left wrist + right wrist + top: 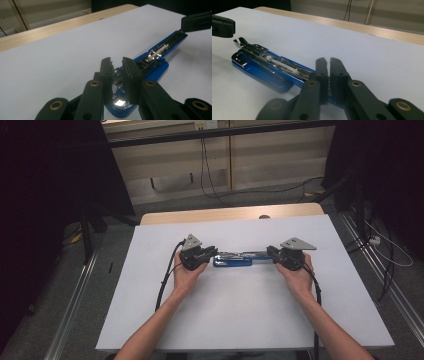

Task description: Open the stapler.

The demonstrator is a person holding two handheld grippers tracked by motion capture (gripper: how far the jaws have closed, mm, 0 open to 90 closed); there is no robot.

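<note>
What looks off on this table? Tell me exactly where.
The blue stapler mid-table is swung fully open, lying flat with its metal staple channel exposed. The left tongs and right tongs sit at its two ends. Nothing looks spilled or broken.

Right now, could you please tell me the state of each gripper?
Left gripper: jaws nearly shut around the metal end of the blue stapler.
Right gripper: jaws nearly shut on the stapler's blue arm.

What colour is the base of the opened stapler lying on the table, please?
Blue, clearest in the right gripper view: stapler.
</note>
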